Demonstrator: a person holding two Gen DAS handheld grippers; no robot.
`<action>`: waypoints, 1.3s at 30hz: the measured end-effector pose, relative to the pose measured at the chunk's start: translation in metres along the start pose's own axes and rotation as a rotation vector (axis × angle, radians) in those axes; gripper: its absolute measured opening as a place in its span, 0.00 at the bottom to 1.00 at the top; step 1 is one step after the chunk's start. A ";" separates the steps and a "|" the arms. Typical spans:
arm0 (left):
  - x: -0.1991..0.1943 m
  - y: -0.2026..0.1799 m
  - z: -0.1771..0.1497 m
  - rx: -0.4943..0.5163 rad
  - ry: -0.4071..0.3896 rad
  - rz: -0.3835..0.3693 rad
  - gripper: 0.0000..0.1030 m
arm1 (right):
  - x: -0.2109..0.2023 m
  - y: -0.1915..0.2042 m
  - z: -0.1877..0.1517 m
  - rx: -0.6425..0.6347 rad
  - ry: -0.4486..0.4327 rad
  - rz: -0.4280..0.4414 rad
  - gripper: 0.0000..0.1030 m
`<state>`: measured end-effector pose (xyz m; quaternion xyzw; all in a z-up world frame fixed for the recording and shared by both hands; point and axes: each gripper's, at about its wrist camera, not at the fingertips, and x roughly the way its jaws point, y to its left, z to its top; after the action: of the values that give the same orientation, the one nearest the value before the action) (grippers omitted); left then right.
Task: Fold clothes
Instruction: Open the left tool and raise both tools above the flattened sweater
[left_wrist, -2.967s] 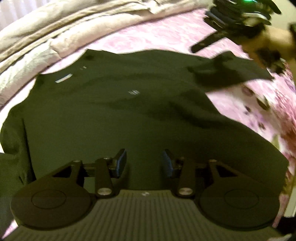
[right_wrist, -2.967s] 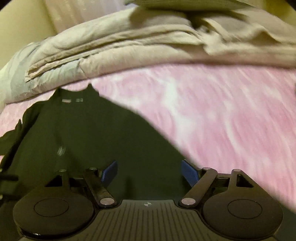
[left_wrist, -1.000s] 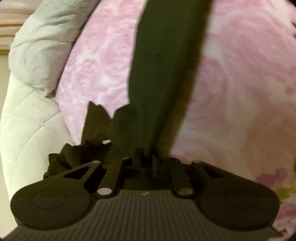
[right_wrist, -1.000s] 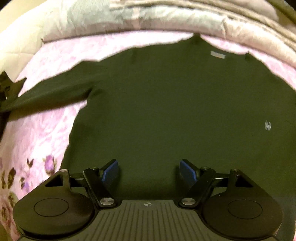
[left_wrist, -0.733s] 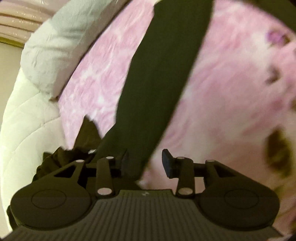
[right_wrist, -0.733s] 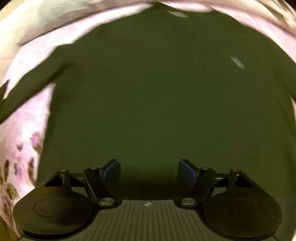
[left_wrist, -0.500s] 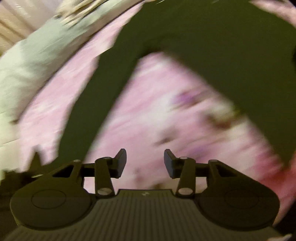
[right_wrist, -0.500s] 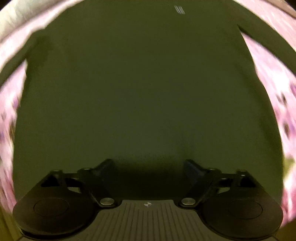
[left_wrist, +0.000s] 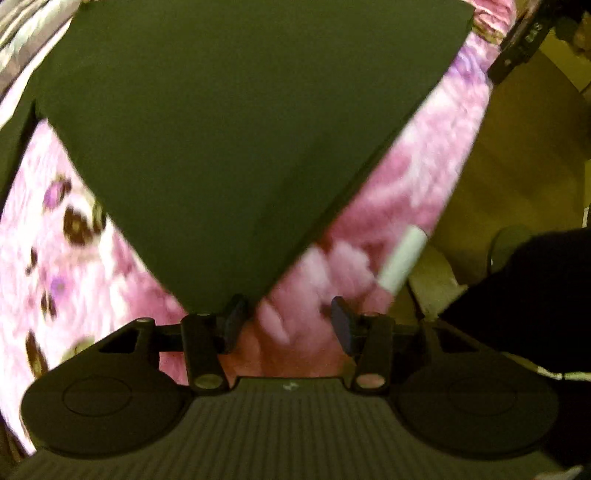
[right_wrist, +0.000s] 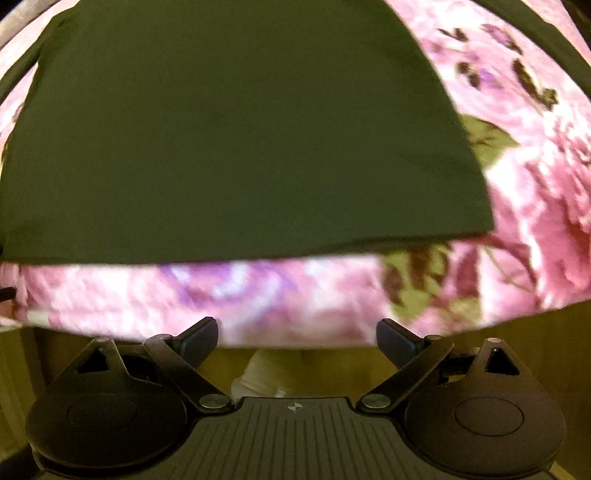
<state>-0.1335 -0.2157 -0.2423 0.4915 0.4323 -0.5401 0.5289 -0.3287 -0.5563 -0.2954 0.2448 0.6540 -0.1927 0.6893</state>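
A dark green long-sleeved shirt (left_wrist: 236, 129) lies flat on the pink floral bedsheet (left_wrist: 55, 277). In the left wrist view its bottom corner points at my left gripper (left_wrist: 286, 325), which is open and holds nothing; the corner ends just beside the left finger. In the right wrist view the shirt (right_wrist: 229, 140) fills the upper half, its straight hem running across. My right gripper (right_wrist: 297, 334) stands wide open and empty, below the hem and over the bed's edge. A sleeve (right_wrist: 543, 22) runs off at the top right.
The bedsheet (right_wrist: 517, 221) ends at the bed's front edge, with wooden floor (left_wrist: 509, 177) beyond. A white label (left_wrist: 402, 258) sits on the sheet's edge. A person's dark sleeve (left_wrist: 535, 295) reaches in at the right. Something pale (right_wrist: 262, 373) shows on the floor.
My left gripper let go of the sleeve end, opened, and swept across to the shirt's bottom corner. My right gripper opened wider and slid from over the chest down past the hem.
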 end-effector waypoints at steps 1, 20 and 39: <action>-0.006 0.000 0.000 -0.015 0.008 0.011 0.35 | -0.006 -0.005 -0.002 0.019 -0.004 0.003 0.93; -0.157 -0.017 0.048 -0.131 -0.165 0.224 0.74 | -0.185 0.064 0.013 -0.102 -0.334 -0.055 1.00; -0.180 0.014 0.020 -0.306 -0.132 0.305 0.92 | -0.200 0.102 0.022 -0.268 -0.378 0.025 1.00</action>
<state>-0.1288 -0.2102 -0.0608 0.4289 0.3944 -0.4129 0.7000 -0.2651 -0.4981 -0.0866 0.1185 0.5298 -0.1379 0.8284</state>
